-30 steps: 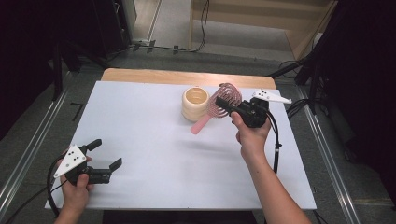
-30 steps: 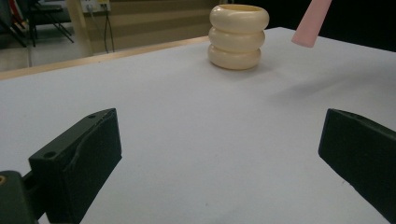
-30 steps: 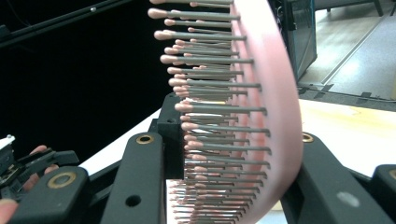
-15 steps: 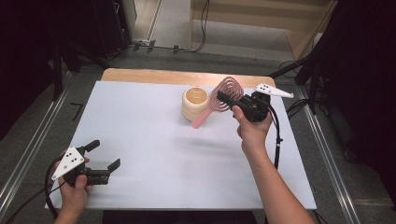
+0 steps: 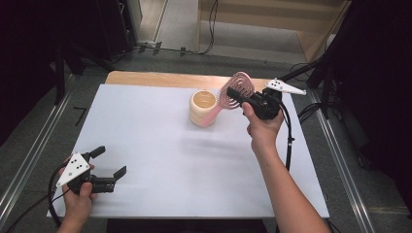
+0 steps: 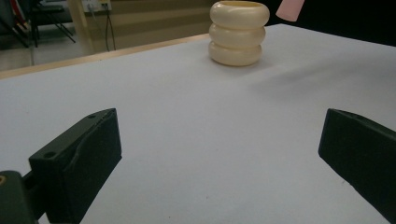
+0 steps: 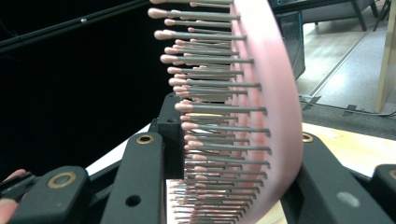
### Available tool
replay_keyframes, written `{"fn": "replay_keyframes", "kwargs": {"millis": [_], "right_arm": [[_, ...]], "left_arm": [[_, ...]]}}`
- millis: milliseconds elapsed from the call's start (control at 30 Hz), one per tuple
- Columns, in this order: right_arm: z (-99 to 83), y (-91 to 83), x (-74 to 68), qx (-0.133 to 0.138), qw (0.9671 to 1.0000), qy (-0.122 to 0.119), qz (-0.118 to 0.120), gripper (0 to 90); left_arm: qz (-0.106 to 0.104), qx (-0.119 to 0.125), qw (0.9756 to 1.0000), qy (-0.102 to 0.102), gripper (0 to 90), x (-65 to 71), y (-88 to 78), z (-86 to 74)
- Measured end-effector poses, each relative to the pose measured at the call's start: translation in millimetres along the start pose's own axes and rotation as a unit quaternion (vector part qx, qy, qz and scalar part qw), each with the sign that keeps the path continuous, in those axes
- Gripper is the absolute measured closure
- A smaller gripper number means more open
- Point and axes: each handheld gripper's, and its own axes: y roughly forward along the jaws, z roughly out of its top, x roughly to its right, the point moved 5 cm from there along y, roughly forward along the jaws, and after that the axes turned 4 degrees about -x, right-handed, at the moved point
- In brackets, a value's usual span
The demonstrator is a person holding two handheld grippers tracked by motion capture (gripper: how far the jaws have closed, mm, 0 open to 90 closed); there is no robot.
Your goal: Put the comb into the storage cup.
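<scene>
Two fingers (image 7: 219, 186) clamp hairbrush (image 5: 233, 94) beside cup (image 5: 203, 108), near table edge (image 5: 160, 77).

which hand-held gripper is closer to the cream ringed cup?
Right. The right hand-held gripper, clamped on the pink hairbrush, hangs just beside the cream ringed cup, with the brush handle reaching down next to it. The left hand-held gripper sits open at the table's near-left corner, far away.

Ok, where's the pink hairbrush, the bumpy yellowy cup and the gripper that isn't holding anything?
Pink hairbrush (image 5: 238, 87): high view, on its round bristle head.
Cream ringed cup (image 6: 238, 35): left gripper view, on its middle ring.
Left gripper (image 5: 111, 162): high view, midway between its open jaw tips.
</scene>
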Motion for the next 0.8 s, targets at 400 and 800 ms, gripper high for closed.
{"fn": "replay_keyframes", "kwargs": {"millis": [400,800], "right_arm": [[12.1,8.6,5.1,0.008,0.9999,-0.003,-0.008,62.0],[23.8,12.8,11.4,0.019,0.9997,-0.002,-0.016,62.0]], "left_arm": [[-0.001,-0.001,1.0,0.0,0.0,0.6,0.5,-0.2],[-0.003,0.0,1.0,-0.001,0.0,0.5,0.2,-0.2]]}}
